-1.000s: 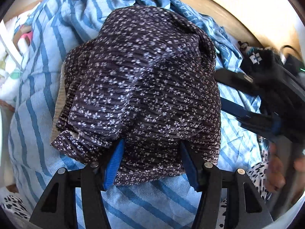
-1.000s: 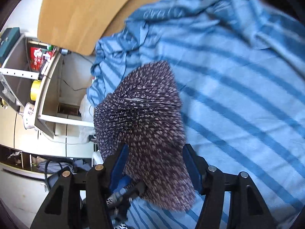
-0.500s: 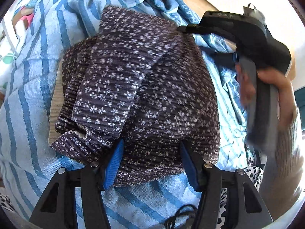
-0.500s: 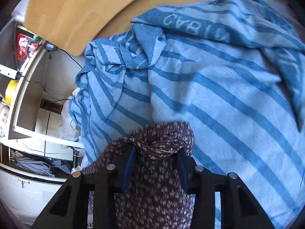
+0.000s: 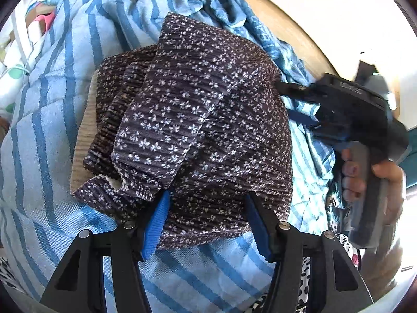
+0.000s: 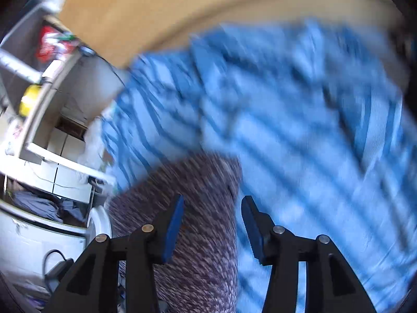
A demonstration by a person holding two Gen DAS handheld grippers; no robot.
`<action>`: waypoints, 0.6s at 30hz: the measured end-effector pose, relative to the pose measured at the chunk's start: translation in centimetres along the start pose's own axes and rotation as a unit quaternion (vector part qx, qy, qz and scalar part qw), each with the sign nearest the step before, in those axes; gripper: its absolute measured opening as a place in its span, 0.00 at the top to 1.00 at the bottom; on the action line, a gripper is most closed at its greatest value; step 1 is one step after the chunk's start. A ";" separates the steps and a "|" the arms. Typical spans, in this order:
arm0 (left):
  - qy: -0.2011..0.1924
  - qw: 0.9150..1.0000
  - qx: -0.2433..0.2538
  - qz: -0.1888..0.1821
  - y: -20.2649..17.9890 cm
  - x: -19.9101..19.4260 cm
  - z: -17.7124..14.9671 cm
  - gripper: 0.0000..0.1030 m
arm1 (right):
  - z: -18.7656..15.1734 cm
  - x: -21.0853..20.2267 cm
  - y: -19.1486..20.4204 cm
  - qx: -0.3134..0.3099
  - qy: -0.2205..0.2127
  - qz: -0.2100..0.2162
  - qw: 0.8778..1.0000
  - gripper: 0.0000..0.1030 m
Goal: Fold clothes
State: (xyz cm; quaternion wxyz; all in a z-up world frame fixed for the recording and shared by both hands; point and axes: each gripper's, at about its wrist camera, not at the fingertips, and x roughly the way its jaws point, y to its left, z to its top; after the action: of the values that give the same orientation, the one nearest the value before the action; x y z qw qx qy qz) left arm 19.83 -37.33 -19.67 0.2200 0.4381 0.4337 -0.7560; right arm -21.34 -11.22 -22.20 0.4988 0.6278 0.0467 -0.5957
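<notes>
Dark floral ribbed garment (image 5: 203,135), bunched and partly folded, one flap doubled over, pale lining exposed; lies atop blue striped cloth (image 5: 52,120).

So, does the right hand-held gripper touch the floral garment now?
Cannot tell: right wrist view is blurred; right hand-held gripper stands open over floral garment.

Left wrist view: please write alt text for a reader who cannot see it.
A dark floral garment, partly folded, lies on a blue striped cloth, with the open left gripper at its near edge. At right, a hand holds the right gripper beside the garment.
</notes>
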 end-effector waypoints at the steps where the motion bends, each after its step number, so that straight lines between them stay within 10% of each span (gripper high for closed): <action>1: 0.003 1.000 -0.003 -0.003 0.3 0.0 0.2 0.41 | 0.0 1.0 -0.8 0.029 0.013 0.025 0.999 0.49; 4: 0.012 1.000 -0.012 -0.011 1.3 -0.2 0.7 0.41 | 1.2 3.5 -2.2 0.094 0.025 0.090 0.991 0.37; 8: 0.024 0.999 -0.025 -0.023 2.5 -0.4 1.3 0.41 | 3.0 6.2 -1.1 0.074 0.040 0.077 0.994 0.30; 13: 0.042 0.999 -0.018 -0.015 3.1 -0.4 1.7 0.41 | 4.8 6.7 0.0 0.084 0.004 0.090 0.992 0.67; 18: 0.039 0.998 -0.035 -0.034 4.4 -0.8 1.7 0.41 | 4.7 4.5 2.1 0.011 -0.027 0.077 0.997 0.71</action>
State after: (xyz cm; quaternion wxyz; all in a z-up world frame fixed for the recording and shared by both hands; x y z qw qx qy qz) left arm 22.57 -41.14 -20.62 0.1923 0.4447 0.4824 -0.7297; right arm -21.95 -17.87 -23.57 0.5371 0.6186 -0.0224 -0.5730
